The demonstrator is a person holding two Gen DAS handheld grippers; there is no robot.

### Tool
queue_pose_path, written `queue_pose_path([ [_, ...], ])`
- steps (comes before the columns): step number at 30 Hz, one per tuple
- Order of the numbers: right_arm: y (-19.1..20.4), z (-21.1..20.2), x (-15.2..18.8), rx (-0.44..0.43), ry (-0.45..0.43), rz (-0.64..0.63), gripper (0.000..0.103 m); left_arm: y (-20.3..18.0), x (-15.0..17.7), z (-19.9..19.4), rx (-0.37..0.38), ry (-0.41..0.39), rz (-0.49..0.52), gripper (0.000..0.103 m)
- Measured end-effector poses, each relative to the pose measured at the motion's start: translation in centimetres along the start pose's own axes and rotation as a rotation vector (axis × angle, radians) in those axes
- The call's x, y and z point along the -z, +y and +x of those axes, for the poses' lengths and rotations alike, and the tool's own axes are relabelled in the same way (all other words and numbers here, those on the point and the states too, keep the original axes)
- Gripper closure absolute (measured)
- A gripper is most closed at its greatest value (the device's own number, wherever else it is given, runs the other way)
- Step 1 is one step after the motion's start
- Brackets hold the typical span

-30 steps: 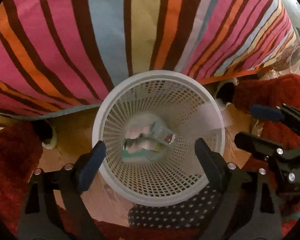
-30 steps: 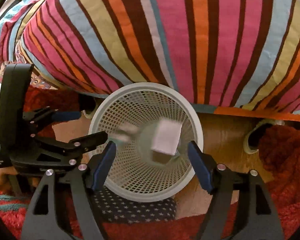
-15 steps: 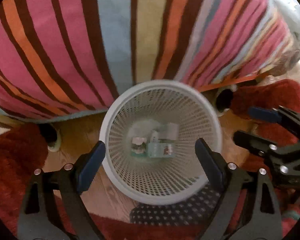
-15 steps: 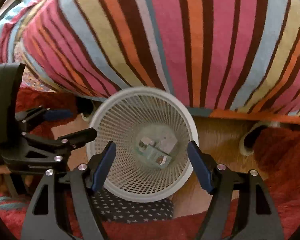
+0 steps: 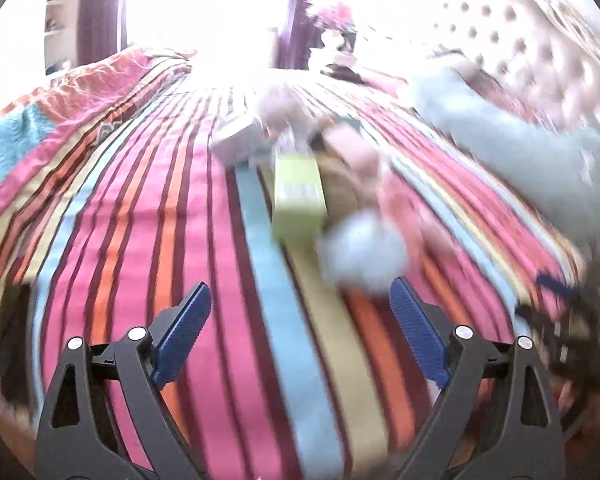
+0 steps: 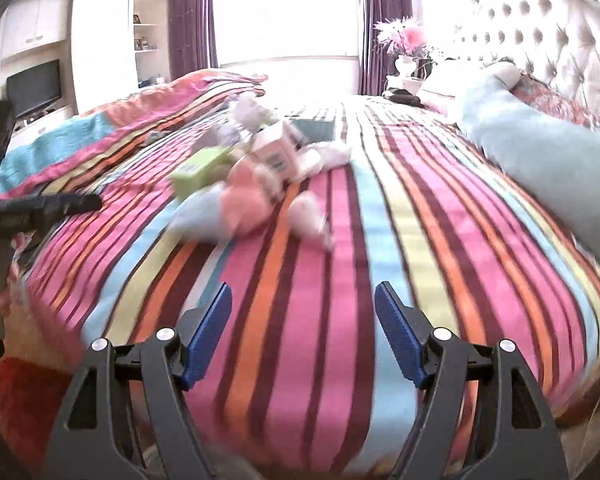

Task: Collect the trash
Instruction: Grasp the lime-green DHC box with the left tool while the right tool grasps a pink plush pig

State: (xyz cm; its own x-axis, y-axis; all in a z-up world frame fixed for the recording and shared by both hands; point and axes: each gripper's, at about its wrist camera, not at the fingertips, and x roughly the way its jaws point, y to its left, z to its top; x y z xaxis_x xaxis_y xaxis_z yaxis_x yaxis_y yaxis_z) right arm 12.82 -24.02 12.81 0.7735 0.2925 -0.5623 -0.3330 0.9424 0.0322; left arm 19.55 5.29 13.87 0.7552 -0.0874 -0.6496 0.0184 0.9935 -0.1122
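A pile of trash lies on the striped bed cover (image 6: 320, 264): a green box (image 5: 298, 188), a pale blue crumpled wad (image 5: 360, 256), a white carton (image 5: 236, 142). In the right wrist view the green box (image 6: 198, 170), a pink-and-white carton (image 6: 278, 152), a pink and blue wad (image 6: 228, 210) and a white crumpled piece (image 6: 310, 216) show. My left gripper (image 5: 300, 328) is open and empty, above the cover, short of the pile. My right gripper (image 6: 304, 332) is open and empty, also short of the pile. The basket is out of view.
A light blue pillow (image 6: 540, 160) lies on the right side of the bed by a tufted headboard (image 6: 540, 28). A nightstand with a flower vase (image 6: 406, 46) stands behind. A TV (image 6: 34, 86) and shelves are at the far left. Both views are motion-blurred.
Both grippers have swung up from over the white basket, where dropped trash landed, and now face across the bed toward the pile. Both stay open.
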Motion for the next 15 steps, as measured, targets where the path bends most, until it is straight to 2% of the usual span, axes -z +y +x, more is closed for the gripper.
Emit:
queue_pose_path([
  [2,-0.7,2.4,-1.7,0.015,0.006,-0.018,0.033,0.1,-2.9,3.3,-0.004,0.006,-0.032,0.015],
  [4,-1.1,4.2,-2.7,0.023,0.015,-0.032,0.033,0.0,-4.4,5.7,-0.007,0.017,-0.038,0.015],
  [10,-1.9,7.3,-4.0,0.011,0.054,-0.017,0.033,0.4,-6.1,12.2,0.029,0.097,-0.077,0.015],
  [15,-1.3,8.8,-4.5,0.01,0.068,-0.048,0.033,2.1,-6.9,14.2,0.015,0.099,-0.123,0.015],
])
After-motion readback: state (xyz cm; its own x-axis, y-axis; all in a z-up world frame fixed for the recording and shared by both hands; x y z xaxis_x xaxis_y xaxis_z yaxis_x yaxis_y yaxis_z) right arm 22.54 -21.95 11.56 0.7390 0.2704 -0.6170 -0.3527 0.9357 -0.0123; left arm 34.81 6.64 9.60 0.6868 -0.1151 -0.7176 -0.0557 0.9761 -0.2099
